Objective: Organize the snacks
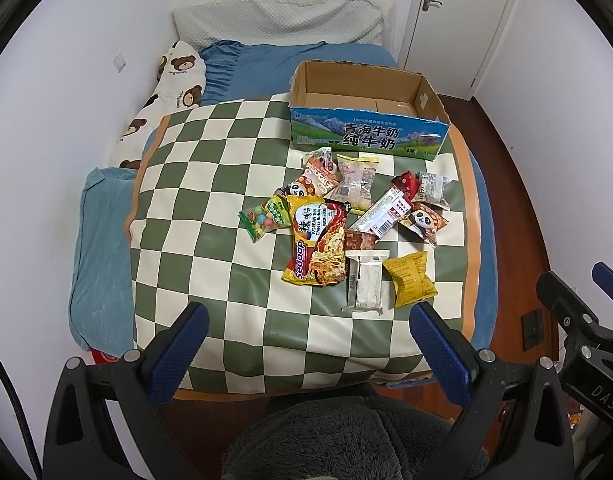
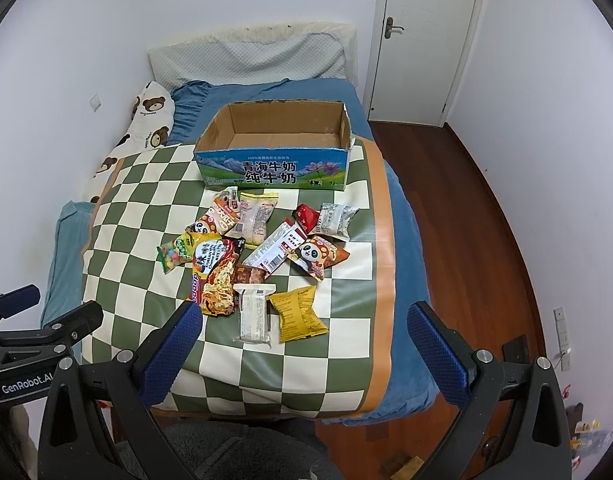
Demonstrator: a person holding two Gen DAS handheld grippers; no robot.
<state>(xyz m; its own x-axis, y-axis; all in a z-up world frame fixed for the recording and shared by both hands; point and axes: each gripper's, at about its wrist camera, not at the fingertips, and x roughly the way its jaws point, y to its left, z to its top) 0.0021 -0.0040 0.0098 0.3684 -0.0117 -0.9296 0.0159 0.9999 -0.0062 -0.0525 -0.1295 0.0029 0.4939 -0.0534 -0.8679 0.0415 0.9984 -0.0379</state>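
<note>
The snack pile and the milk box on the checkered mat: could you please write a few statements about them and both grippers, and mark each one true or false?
1. The cardboard milk box already holds several snack packets. False: only its bare bottom shows, and every packet lies on the checkered mat.
2. The left gripper is open and holds nothing. True.
3. The yellow packet lies beside the white wrapped bar at the near edge of the pile. True.
4. The right gripper is shut on the noodle packet. False: it is open and apart from the packets.
5. The candy bag lies at the pile's left edge. True.
</note>
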